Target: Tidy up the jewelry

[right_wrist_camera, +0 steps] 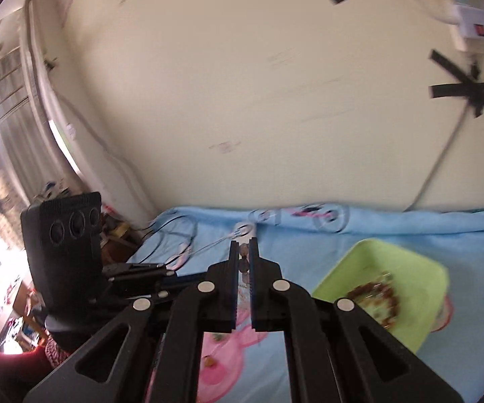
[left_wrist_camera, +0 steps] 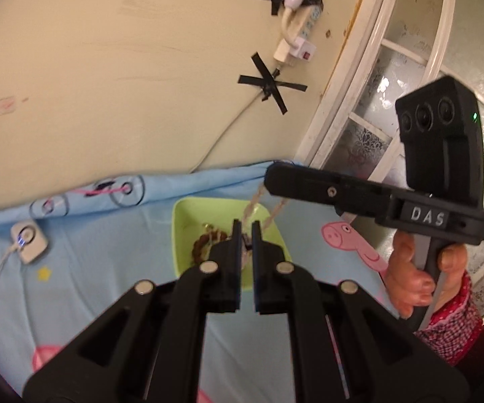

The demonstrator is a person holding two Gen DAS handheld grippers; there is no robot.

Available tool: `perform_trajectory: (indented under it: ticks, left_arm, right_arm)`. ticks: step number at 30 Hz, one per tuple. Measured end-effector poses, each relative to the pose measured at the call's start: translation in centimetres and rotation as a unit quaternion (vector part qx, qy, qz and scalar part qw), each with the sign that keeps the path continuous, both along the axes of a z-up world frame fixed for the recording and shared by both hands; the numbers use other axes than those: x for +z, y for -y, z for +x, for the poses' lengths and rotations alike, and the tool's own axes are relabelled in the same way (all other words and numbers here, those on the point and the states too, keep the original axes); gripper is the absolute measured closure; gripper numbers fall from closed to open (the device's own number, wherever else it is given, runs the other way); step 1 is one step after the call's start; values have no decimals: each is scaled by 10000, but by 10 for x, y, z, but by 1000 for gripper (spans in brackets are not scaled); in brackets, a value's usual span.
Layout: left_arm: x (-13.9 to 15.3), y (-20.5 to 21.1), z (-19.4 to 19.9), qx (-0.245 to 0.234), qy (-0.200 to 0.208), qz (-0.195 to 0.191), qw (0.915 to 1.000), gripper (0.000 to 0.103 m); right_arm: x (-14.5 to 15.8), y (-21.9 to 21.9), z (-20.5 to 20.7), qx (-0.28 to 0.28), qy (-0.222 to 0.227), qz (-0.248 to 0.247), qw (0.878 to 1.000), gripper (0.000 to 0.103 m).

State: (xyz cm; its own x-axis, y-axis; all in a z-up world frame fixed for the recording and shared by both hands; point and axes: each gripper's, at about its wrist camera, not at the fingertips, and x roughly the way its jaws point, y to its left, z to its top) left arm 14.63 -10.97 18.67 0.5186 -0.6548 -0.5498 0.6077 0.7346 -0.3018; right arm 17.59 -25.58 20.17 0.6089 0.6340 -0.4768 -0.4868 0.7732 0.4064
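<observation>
Two black two-finger grippers hung over a light blue cartoon-print bedsheet [left_wrist_camera: 114, 235]. The left gripper [left_wrist_camera: 246, 235] had its jaws drawn together on something small and pale that its own fingers mostly hid; it looked like a link of jewelry, though the view was too cramped to be sure. The right gripper [right_wrist_camera: 244, 252] was likewise clamped, on a small dark beaded piece [right_wrist_camera: 244, 262] pinched between its fingers, blurred and only partly showing. In the left wrist view a pale beaded strand [left_wrist_camera: 277, 211] hung from the right gripper's tip down toward the shallow lime-green square plastic tray [left_wrist_camera: 183, 231]. A ring of brown beads [left_wrist_camera: 201, 245] lay inside that tray, its near side covered by the left gripper. A hand [left_wrist_camera: 409, 285] in a red patterned sleeve held the right gripper's handle, cut off at the frame edge.
</observation>
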Motion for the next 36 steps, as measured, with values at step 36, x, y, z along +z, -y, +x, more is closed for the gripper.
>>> perform_trajectory:
  ticks: [36]
  left_arm:
    - [-89,-239,-94,1972,-801,548,9756,84]
  right_arm:
    - [-140,-38,-63,148,-1043,-815,9911,76]
